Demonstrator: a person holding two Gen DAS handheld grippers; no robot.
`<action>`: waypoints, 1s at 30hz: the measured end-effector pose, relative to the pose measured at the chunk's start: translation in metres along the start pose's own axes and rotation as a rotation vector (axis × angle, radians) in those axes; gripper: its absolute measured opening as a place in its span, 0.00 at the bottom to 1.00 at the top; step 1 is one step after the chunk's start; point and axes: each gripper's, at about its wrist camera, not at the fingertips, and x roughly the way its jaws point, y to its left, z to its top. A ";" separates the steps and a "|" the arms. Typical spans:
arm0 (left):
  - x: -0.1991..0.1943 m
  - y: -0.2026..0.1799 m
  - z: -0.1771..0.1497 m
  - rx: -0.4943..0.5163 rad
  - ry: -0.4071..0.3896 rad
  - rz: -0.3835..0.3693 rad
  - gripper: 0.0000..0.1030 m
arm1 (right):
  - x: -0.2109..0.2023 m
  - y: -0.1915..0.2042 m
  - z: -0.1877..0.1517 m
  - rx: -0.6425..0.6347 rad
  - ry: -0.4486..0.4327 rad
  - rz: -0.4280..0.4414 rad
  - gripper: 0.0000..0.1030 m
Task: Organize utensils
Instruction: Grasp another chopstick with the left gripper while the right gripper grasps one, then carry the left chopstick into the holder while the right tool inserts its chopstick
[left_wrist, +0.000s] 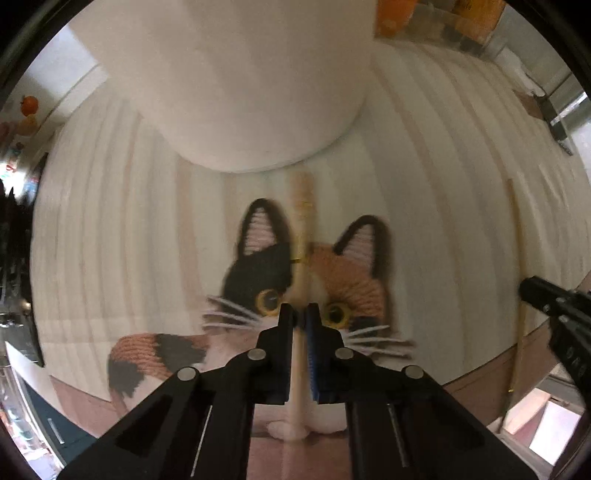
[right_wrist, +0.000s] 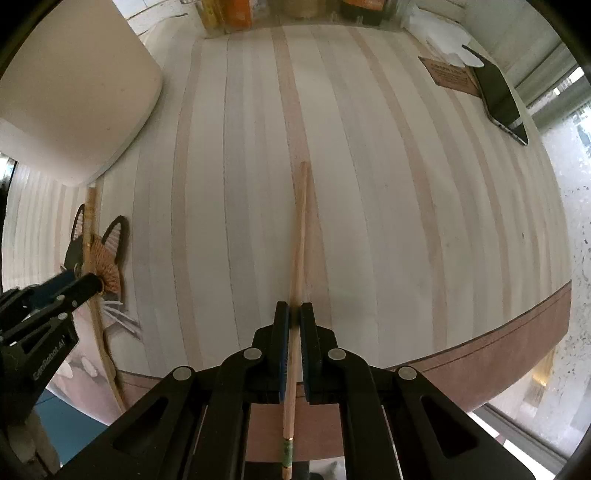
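A wooden chopstick (left_wrist: 302, 236) lies across a cat-shaped mat (left_wrist: 332, 273) on the striped wooden table (left_wrist: 443, 184). My left gripper (left_wrist: 300, 314) is shut on this chopstick, pads pressing both sides. It shows at the left of the right wrist view as the left gripper (right_wrist: 96, 284) on the chopstick (right_wrist: 92, 221). A second chopstick (right_wrist: 300, 240) with a green band near its end lies on the table, and my right gripper (right_wrist: 294, 314) is shut on it. A large cream holder (left_wrist: 251, 74) stands just beyond the mat, and the same holder (right_wrist: 74, 85) is at upper left.
A black phone (right_wrist: 502, 99) and a brown card (right_wrist: 450, 75) lie at the table's far right. Orange packages (right_wrist: 240, 14) stand along the back edge. The table's rounded brown edge (right_wrist: 517, 350) runs near both grippers. The right gripper's finger (left_wrist: 554, 306) shows at the right.
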 end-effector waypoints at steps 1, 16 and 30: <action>0.000 0.004 -0.004 -0.009 -0.001 0.009 0.04 | -0.001 -0.001 -0.001 -0.001 0.002 -0.002 0.06; 0.004 0.094 -0.065 -0.274 0.053 0.020 0.04 | -0.004 0.065 0.000 -0.108 0.026 0.076 0.06; 0.017 0.145 -0.008 -0.280 0.076 -0.012 0.10 | 0.005 0.111 0.017 -0.183 0.120 0.043 0.07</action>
